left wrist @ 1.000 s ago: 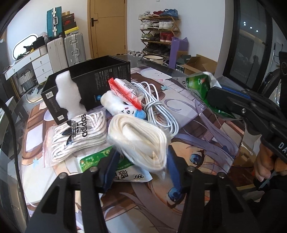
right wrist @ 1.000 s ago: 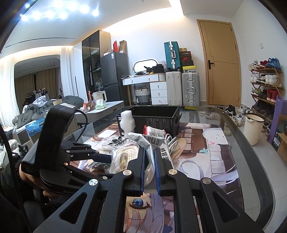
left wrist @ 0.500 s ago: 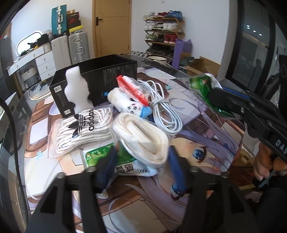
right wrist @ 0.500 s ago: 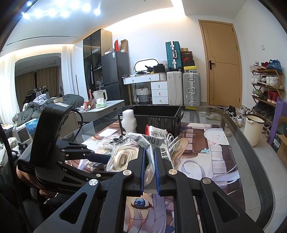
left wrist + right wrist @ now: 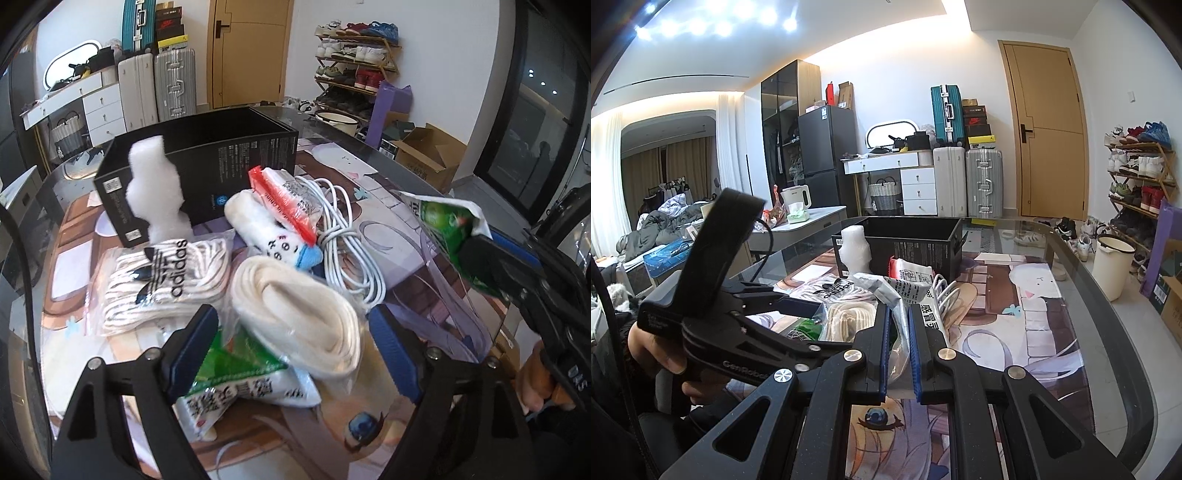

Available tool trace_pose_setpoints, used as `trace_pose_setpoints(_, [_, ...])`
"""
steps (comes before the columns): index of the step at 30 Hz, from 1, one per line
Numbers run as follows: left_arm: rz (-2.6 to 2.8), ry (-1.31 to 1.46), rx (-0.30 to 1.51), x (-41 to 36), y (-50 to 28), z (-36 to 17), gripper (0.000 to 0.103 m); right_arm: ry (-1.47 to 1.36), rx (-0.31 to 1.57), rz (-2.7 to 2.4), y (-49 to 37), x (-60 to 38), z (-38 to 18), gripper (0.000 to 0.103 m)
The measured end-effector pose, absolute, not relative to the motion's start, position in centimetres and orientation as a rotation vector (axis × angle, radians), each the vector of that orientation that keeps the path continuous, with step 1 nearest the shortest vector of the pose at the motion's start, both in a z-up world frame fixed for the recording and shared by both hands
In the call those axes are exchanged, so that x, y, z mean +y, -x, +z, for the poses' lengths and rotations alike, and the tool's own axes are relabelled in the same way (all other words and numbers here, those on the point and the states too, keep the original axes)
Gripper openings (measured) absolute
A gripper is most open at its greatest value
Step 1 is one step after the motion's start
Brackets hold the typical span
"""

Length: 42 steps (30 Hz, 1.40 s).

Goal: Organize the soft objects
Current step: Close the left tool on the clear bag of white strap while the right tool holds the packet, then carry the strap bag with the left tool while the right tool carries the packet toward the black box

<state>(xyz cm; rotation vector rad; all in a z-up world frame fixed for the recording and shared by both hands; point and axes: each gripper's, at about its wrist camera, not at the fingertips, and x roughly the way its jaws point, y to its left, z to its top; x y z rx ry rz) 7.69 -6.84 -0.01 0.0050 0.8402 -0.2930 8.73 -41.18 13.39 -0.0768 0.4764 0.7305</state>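
In the left wrist view my left gripper (image 5: 291, 343) has its jaws opening. A bagged cream cord bundle (image 5: 295, 310) lies between them, and neither pad touches it. The bundle rests on a green and white packet (image 5: 229, 384) on the table. Behind it lie a bagged Adidas bundle (image 5: 162, 273), a white plush roll (image 5: 266, 229), a red and white packet (image 5: 284, 199) and a white foam piece (image 5: 155, 192). My right gripper (image 5: 897, 317) is shut on a green packet (image 5: 447, 221), held above the table at the right.
An open black box (image 5: 207, 158) stands behind the pile. A coiled white cable (image 5: 347, 251) lies right of the plush roll. The glass table's curved edge (image 5: 1108, 317) runs along the right. A hand holds the left gripper's handle (image 5: 665, 354).
The left jaws have spread wide and let go of the cream bundle, which has settled onto the green and white packet. The right gripper has stayed still with its packet.
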Motion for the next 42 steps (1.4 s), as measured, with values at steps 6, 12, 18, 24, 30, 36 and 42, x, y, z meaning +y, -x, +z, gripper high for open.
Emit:
trace_pose_setpoints(6, [-0.272,-0.037,0.863,-7.8,-8.7,-0.6,0.081,0.072,0.472,0.725,-8.7,-41.4,13.3,0.010])
trace_pose_setpoints(12, [-0.336,-0.011,0.859,-8.0,-8.3,-0.9,0.034,0.073,0.469,0.723,-8.7,-41.5,13.4,0.010])
trace_pose_setpoints(18, [-0.354,-0.006,0.817,-7.3,-6.7,-0.1,0.027,0.071,0.458,0.719,-8.7,-41.5,13.4,0.010])
trace_pose_setpoints(24, [-0.349,0.023,0.759,-5.0,-4.7,0.9,0.026,0.075,0.454,0.722,-8.6,-41.2,13.5,0.010])
trace_pose_setpoints(30, [-0.333,0.043,0.695,-3.3,-3.8,2.9,0.026,0.081,0.443,0.736,-8.6,-40.7,14.2,0.010])
trace_pose_setpoints(36, [-0.300,0.048,0.635,-2.2,-4.0,5.3,0.026,0.081,0.417,0.756,-9.3,-39.7,15.7,0.010])
trace_pose_setpoints(42, [-0.258,0.045,0.583,-0.8,-4.8,7.3,0.026,0.074,0.395,0.781,-11.1,-38.9,17.4,0.010])
